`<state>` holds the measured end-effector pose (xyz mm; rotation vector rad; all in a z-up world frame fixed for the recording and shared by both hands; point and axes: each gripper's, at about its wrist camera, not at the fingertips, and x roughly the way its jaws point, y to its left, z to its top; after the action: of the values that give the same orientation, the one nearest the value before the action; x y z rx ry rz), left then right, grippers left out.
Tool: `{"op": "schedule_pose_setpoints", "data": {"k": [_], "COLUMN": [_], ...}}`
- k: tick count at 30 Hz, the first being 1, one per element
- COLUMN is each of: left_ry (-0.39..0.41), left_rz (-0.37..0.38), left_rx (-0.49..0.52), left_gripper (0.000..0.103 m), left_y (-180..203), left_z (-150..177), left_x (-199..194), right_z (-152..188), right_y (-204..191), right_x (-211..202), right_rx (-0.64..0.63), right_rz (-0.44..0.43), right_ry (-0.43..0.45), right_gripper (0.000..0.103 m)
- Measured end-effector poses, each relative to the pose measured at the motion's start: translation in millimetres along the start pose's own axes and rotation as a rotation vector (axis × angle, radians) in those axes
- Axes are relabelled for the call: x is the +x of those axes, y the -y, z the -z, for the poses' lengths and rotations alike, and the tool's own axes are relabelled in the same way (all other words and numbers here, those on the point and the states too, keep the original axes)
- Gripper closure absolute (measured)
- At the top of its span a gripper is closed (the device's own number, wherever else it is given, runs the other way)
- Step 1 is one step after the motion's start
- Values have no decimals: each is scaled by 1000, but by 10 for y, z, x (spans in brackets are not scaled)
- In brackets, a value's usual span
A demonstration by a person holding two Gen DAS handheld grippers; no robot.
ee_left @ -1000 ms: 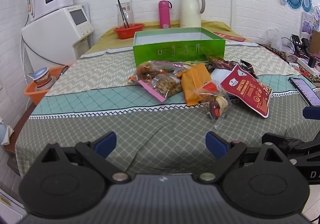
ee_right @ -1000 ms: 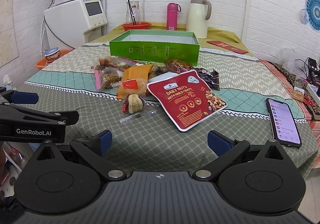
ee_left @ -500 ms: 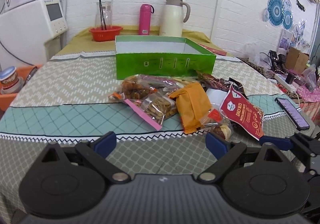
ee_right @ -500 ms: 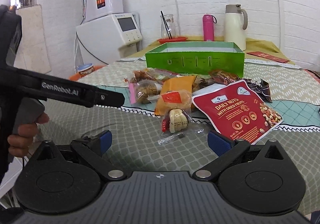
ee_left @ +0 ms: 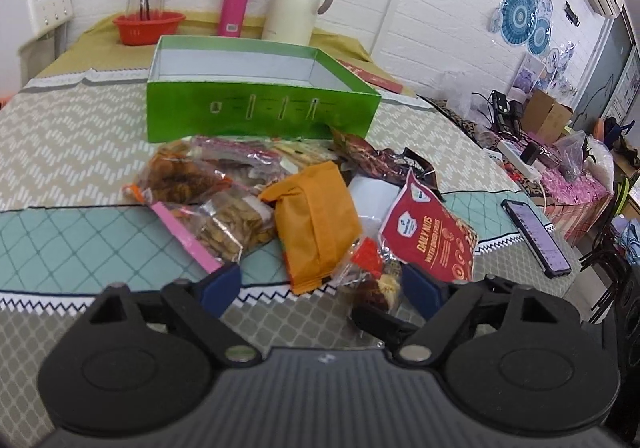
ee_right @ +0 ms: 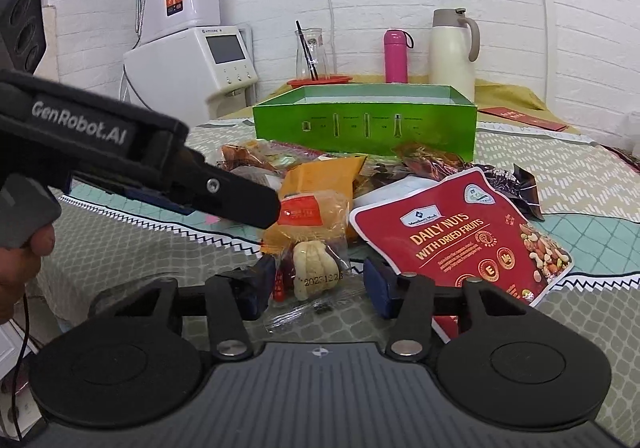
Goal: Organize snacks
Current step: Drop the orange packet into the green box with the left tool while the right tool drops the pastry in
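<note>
A pile of snack bags lies on the table in front of an open green box (ee_left: 260,110) (ee_right: 366,124). It holds an orange pack (ee_left: 318,218), a clear bag of nuts (ee_left: 232,226), a red "Daily Nuts" pouch (ee_left: 434,238) (ee_right: 464,236) and a small clear packet with a white snack (ee_right: 314,268) (ee_left: 380,282). My left gripper (ee_left: 322,286) is open just short of the orange pack. My right gripper (ee_right: 316,288) is open, with its blue pads (ee_right: 260,284) on either side of the small clear packet, not touching it. The left gripper's body also shows in the right wrist view (ee_right: 236,198).
A phone (ee_left: 536,236) lies at the table's right edge. Behind the box stand a pink bottle (ee_left: 236,2), a cream thermos (ee_left: 298,0) and a red bowl with a glass jug (ee_left: 148,26). A white appliance (ee_right: 192,56) stands at the left. Clutter fills the right side.
Both grippers have moved forward toward the snack pile. The right gripper's jaws have narrowed and now flank the small clear packet. The left gripper has come up to the orange pack.
</note>
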<state>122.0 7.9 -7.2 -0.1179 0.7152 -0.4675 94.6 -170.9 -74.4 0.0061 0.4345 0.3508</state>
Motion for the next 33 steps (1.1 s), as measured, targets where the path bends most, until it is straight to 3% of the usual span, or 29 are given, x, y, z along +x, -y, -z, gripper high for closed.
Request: {"op": "schedule_pose_setpoints", "data": {"k": [1,7,16,18,19,21,26,33], "left_ry": [-15,-39,-93,-98,-111,-120,-120,-75], "left_rz": [-3,-16,-73,-71,-68,-71,-72,-21], "left_rx": [-3,-150,-94,-93,-88,-79,-44,-78], "left_gripper": [44,27,27,34,47,49,54,58], "left_y": [5,-66,64,47,46,49,86,44], "left_z": [-49,-200,-360,-387,-403,-413,-405,-369], "left_x": [65,320,674,730,760,788,764,424], "right_z": [0,4,-10,-13,-22,-41,-67,-97], "right_y": [43,272,318,304,308,319,316,284], "right_x": [2,-84,-102,-88,-78,-60,35,-7], "right_rx": [4,40,14,2,5,9,4,11], "right_rz": [-12,-64,-101,-101,-103,-109,-104,-128], "right_ry": [1,-10,-31,-30,-32,-34,-42,-37], "right_gripper": [27,29,25,25,24,23,8,26]}}
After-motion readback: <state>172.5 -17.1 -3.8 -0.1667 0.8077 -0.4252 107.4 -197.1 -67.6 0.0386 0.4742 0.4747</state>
